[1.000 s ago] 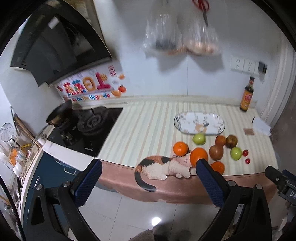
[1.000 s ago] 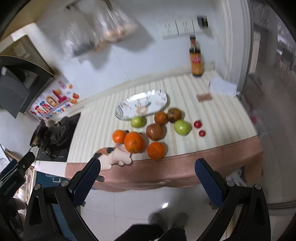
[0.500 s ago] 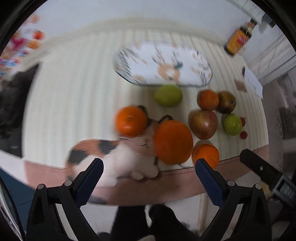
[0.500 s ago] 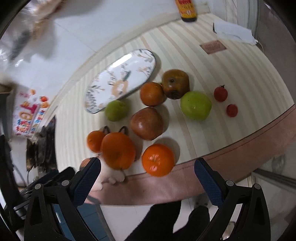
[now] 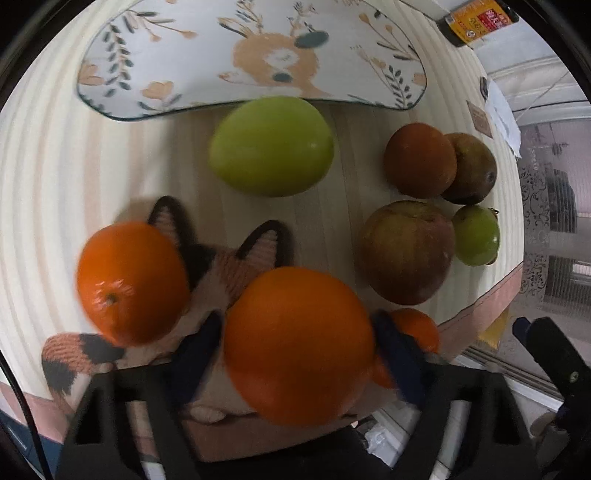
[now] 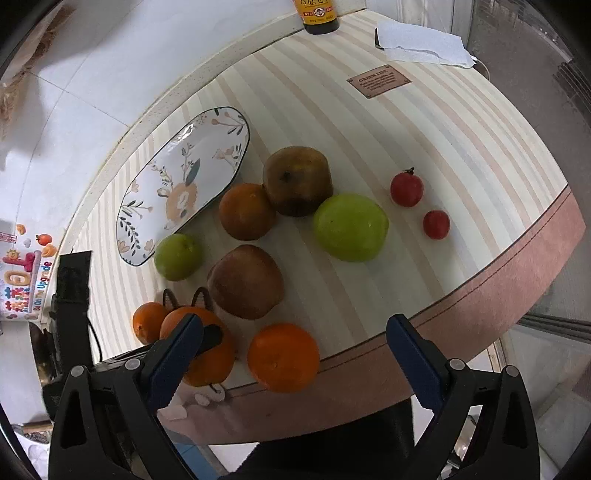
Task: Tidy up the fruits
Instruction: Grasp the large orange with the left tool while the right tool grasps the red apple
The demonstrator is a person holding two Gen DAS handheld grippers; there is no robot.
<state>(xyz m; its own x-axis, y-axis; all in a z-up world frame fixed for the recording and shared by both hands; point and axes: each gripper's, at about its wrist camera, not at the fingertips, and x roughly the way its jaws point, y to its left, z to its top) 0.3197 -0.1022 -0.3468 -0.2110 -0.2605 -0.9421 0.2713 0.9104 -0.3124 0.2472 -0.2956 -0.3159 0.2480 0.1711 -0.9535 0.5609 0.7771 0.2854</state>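
My left gripper [image 5: 295, 343] has its blue pads on both sides of a large orange [image 5: 295, 343] that rests on a knitted cat toy [image 5: 225, 266]. The same orange shows in the right wrist view [image 6: 207, 347] with the left gripper's finger on it. A smaller orange [image 5: 131, 282], a green apple [image 5: 271, 146], a brown-red apple [image 5: 406, 251] and several more fruits lie in front of the floral oval plate [image 5: 155, 55]. My right gripper [image 6: 295, 339] is open above an orange [image 6: 283, 356] near the counter's front edge.
Two cherry tomatoes [image 6: 406, 189] [image 6: 436, 224] lie to the right. A sauce bottle [image 6: 319, 14], a white cloth [image 6: 421, 46] and a small plaque [image 6: 378, 81] sit at the back. The counter's front edge [image 6: 480, 306] drops to the floor.
Both grippers have moved down and forward, close to the fruit. The left gripper's fingers have narrowed from wide open onto the large orange. The right gripper stays open.
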